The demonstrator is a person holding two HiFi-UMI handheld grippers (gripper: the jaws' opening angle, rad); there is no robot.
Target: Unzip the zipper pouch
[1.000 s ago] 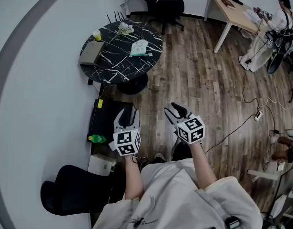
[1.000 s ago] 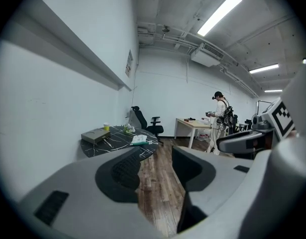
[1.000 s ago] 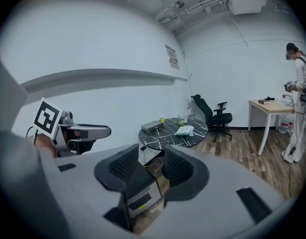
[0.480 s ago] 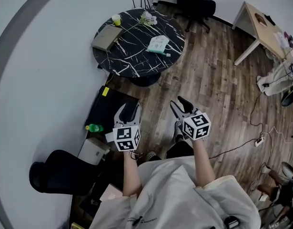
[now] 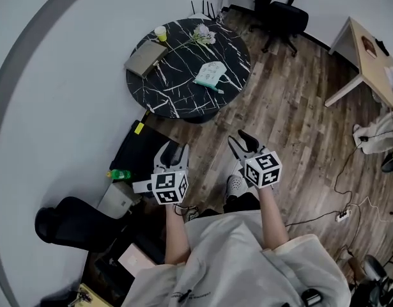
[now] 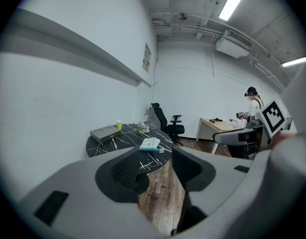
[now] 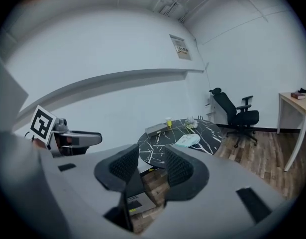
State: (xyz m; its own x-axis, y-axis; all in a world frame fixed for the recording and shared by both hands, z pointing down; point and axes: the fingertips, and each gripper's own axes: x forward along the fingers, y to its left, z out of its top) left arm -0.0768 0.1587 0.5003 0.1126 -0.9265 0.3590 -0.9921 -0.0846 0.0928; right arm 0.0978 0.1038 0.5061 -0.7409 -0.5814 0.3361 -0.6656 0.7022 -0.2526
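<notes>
Low in the centre of the head view, the left gripper point(image 5: 171, 152) and right gripper point(image 5: 243, 142) each have their jaws parted with nothing between them. Well apart from them, toward the upper centre, the pale zipper pouch point(image 5: 209, 74) lies flat on the round black table point(image 5: 174, 104).

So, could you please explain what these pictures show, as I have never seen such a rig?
No robot here: a person holds left tongs and right tongs, one per hand, each bearing a marker cube. The overhead picture comes from a camera on the person's head; the other two cameras ride on the tongs. Both tongs are open and empty, above the wooden floor. Ahead, a round black table carries a pale pouch, a grey box, a yellow cup and flowers.
</notes>
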